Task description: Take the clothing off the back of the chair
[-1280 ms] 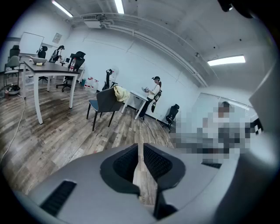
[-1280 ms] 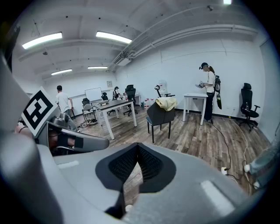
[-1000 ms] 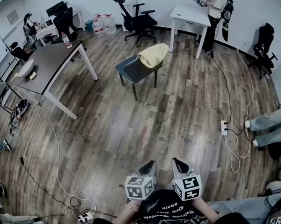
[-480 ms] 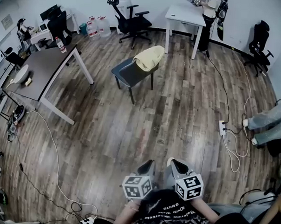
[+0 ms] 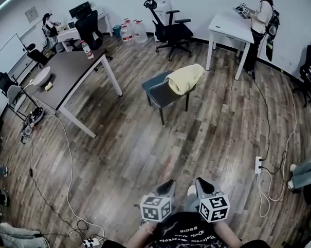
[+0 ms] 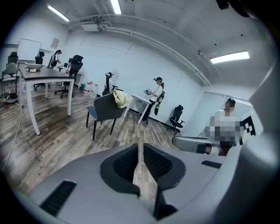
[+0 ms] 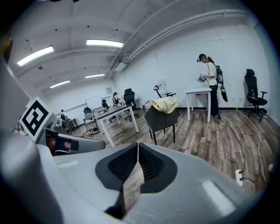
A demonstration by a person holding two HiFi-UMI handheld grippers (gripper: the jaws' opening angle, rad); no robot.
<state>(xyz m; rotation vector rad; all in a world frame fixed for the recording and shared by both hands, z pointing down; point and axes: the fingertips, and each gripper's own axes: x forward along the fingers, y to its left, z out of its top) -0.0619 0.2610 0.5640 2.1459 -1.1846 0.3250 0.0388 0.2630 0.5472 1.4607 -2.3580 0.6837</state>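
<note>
Left gripper (image 5: 166, 187) and right gripper (image 5: 202, 184): both closed with jaws together, nothing held. They are side by side, close in and angled slightly downward. Task not begun. The yellow clothing (image 5: 186, 77) is draped over the back of the chair (image 5: 156, 92), well ahead of both grippers, slightly right of centre, untouched. Outstanding, in my judgement: the approach, opening the jaws, the grasp and the lift-off
</note>
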